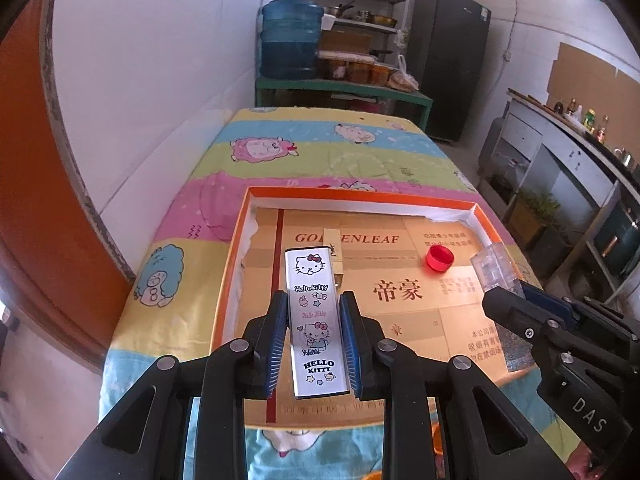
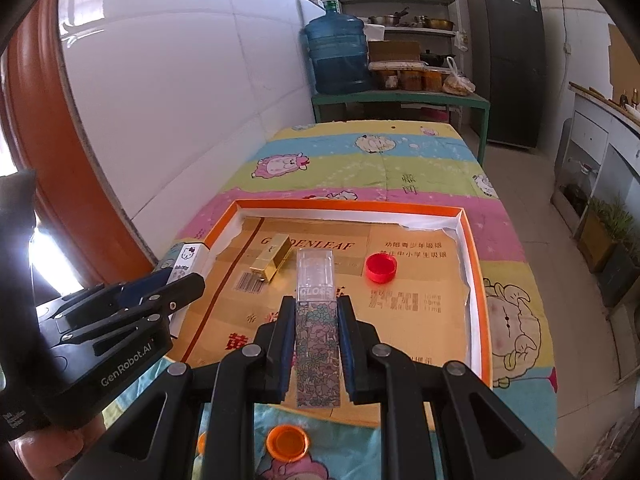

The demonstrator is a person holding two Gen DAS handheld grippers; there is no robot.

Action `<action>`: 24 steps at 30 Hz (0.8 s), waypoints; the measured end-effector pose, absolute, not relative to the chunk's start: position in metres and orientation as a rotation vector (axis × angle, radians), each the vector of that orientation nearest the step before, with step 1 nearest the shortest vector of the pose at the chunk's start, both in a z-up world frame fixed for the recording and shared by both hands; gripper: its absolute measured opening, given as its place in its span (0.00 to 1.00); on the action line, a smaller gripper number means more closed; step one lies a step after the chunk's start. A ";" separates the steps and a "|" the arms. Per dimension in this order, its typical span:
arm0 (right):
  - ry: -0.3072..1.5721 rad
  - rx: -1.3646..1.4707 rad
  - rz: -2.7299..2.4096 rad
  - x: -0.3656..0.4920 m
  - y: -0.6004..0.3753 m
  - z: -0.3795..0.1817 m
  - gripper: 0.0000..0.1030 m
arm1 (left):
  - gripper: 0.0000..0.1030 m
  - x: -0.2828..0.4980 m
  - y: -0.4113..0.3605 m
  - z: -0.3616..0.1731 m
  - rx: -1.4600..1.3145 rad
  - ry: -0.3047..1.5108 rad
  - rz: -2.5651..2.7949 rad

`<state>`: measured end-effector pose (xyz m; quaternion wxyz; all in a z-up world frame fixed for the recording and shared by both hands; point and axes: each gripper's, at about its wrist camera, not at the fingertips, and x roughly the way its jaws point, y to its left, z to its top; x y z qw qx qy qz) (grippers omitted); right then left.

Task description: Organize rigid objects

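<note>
My left gripper [image 1: 314, 312] is shut on a white Hello Kitty box [image 1: 316, 320] and holds it over the left part of the orange-rimmed tray [image 1: 360, 195]. My right gripper [image 2: 316, 320] is shut on a clear lip-gloss box with a floral lower half [image 2: 316, 320] over the tray's near middle; it also shows in the left wrist view [image 1: 496, 268]. In the tray lie a red bottle cap [image 2: 381, 267] and a gold box [image 2: 272, 258]. The left gripper appears at the left of the right wrist view [image 2: 176, 280].
The tray [image 2: 468, 216] is lined with gold cardboard and sits on a table with a cartoon-print cloth [image 2: 380, 160]. An orange cap [image 2: 288, 442] lies on the cloth just before the tray. A white wall runs along the left; shelves and a water jug [image 2: 338, 56] stand behind.
</note>
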<state>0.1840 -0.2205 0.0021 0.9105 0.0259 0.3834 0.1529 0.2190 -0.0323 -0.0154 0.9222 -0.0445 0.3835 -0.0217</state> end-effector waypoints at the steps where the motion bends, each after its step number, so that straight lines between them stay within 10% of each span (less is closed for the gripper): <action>1: 0.793 0.056 0.315 0.187 -0.221 0.000 0.20 | 0.26 0.221 -0.032 -0.017 -0.097 0.790 -0.042; 24: 0.871 0.034 0.291 0.227 -0.217 -0.046 0.20 | 0.26 0.262 -0.025 -0.062 -0.097 0.879 -0.015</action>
